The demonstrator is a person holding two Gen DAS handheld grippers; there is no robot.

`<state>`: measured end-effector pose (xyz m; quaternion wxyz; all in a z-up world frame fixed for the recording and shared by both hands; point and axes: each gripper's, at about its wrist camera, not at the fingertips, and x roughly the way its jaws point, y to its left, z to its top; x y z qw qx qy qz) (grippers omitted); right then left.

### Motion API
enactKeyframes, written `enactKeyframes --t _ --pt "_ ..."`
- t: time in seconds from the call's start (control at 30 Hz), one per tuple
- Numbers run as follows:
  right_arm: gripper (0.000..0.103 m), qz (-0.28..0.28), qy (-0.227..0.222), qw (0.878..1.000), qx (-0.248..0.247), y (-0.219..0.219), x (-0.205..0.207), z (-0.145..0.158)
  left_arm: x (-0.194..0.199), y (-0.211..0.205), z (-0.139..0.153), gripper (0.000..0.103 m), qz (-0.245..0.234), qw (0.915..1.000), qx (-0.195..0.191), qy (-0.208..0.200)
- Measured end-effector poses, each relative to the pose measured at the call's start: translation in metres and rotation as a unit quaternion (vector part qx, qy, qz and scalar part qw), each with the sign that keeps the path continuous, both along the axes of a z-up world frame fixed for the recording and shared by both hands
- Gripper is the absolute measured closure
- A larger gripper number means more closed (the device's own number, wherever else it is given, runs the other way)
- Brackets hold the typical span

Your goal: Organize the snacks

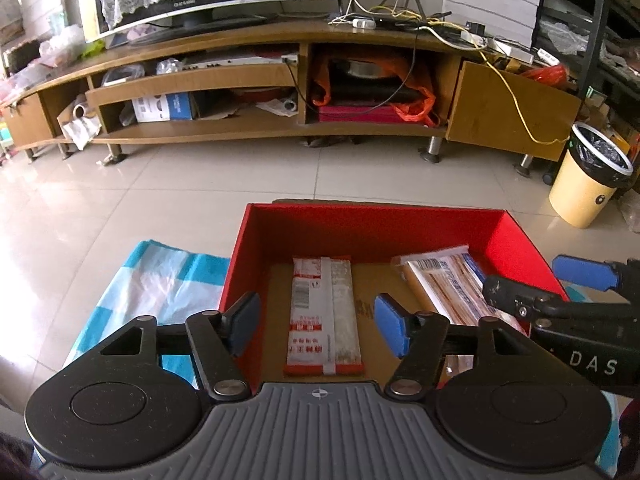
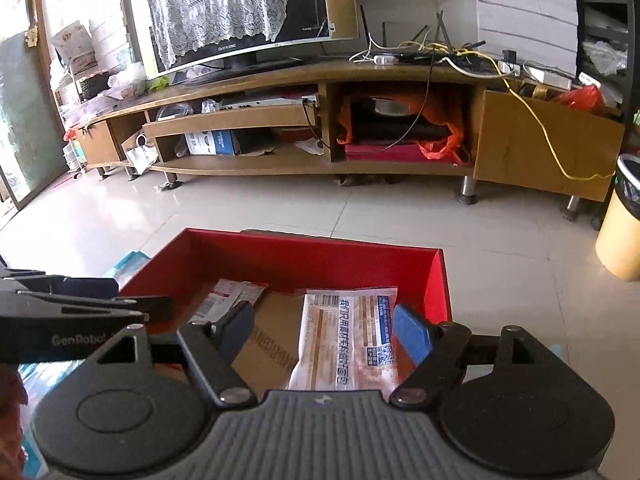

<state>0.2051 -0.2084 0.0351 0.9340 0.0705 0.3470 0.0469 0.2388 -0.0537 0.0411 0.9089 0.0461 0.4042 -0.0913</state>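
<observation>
Left gripper point(image 1: 318, 322) sits nearest the lens in the left wrist view: jaws spread, blue pads clear of everything, nothing pinched. Below the gap lies the red-and-white snack packet point(image 1: 324, 318), flat on the cardboard floor of the red box point(image 1: 360, 220), long axis running 12 to 6 o'clock. At 2 o'clock from it, the blue-and-white snack packet point(image 1: 448, 284) lies slanted toward the box's right wall, apart from the first packet. Right gripper point(image 1: 540, 284) enters this view from 3 o'clock, over the box's right side, one blue pad visible past the wall, "DAS" lettering on its body. Blue-and-white checked cloth point(image 1: 160, 280) under the box at 9 o'clock. Only this view shows the yellow bin point(image 1: 588, 184) whole, at 2 o'clock on the tile floor

Right wrist view: right gripper point(image 2: 326, 330) also spread, holding nothing; blue-and-white snack packet point(image 2: 348, 340) lies flat under the gap, its printed text and QR code legible here but not in the other view. Red-and-white snack packet point(image 2: 232, 296) at 10 o'clock, partly hidden by the near finger. Left gripper's black body point(image 2: 72, 320) comes in from 9 o'clock with "GenRobot" lettering; its pads can't be made out here. Red box point(image 2: 312, 252) far wall at 12 o'clock. Only this view shows the glass door point(image 2: 24, 120) at 9 o'clock

Both views: wooden TV stand point(image 2: 280, 76) across 12 o'clock, TV point(image 2: 240, 0) draped in lace, cable tangle point(image 2: 440, 50) at 1 o'clock
</observation>
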Motion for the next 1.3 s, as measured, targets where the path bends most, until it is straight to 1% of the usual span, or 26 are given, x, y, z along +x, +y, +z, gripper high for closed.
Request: enactKeyframes --t 0.27,0.43,0.63,0.8,0.93,1.07,1.3 --pt "0.027 0.002 -0.002 1.0 -0.001 0.004 -0.027 0.014 -0.027 0.005 0.008 0.028 -0.009 0.9999 -0.007 -0.003" --pt "0.027 0.003 0.0 1.0 -0.001 0.005 -0.045 0.017 -0.043 0.009 0.009 0.027 -0.013 0.9999 -0.01 -0.002" --pt "0.027 0.004 0.012 1.0 -0.005 0.004 -0.062 0.012 -0.057 0.011 0.003 0.025 -0.015 0.9997 -0.015 0.014" --pt "0.027 0.001 0.027 1.0 0.013 -0.002 -0.078 0.008 -0.073 0.017 0.001 0.018 -0.019 0.9994 -0.02 0.021" --pt "0.027 -0.002 0.039 0.999 0.006 -0.004 -0.093 0.002 -0.082 0.023 -0.003 0.017 -0.017 0.9989 -0.027 0.036" --pt "0.027 -0.005 0.049 0.999 0.013 -0.007 -0.108 -0.001 -0.089 0.027 -0.01 0.017 -0.012 0.9977 -0.036 0.056" --pt "0.027 -0.002 0.066 0.998 0.017 -0.007 -0.132 -0.006 -0.1 0.022 -0.017 0.016 -0.017 0.9971 -0.034 0.066"
